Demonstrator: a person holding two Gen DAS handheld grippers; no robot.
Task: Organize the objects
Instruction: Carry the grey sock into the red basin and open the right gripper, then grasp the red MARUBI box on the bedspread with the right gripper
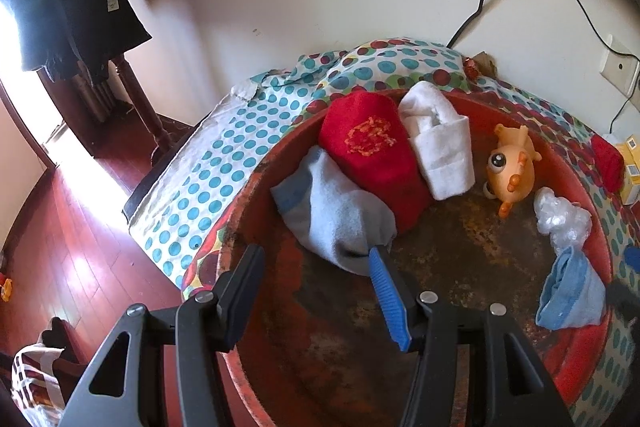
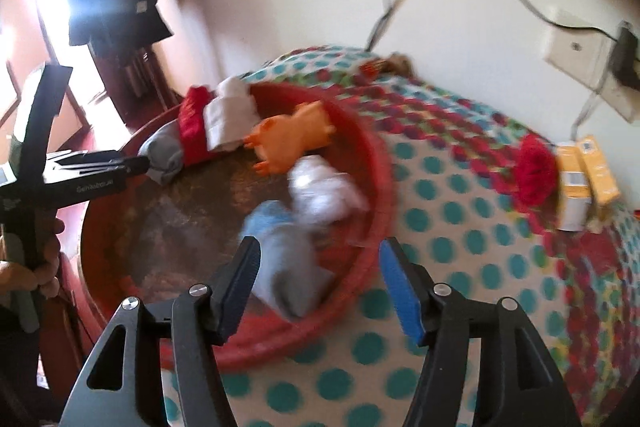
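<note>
Jaws spread on both: left gripper open, its blue finger tip touching the grey sock; right gripper open above a blue-grey sock, view blurred. Both socks lie in the red basin w/ red towel, white cloth, orange toy, plastic wrap. Basin sits on dotted cloth.

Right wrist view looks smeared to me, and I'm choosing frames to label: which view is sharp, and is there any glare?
Left wrist view: sharp; orange toy crisp, window glare at the left edge. Right wrist view: motion-blurred; blue sock and red basin smeared, glare upper left.
</note>
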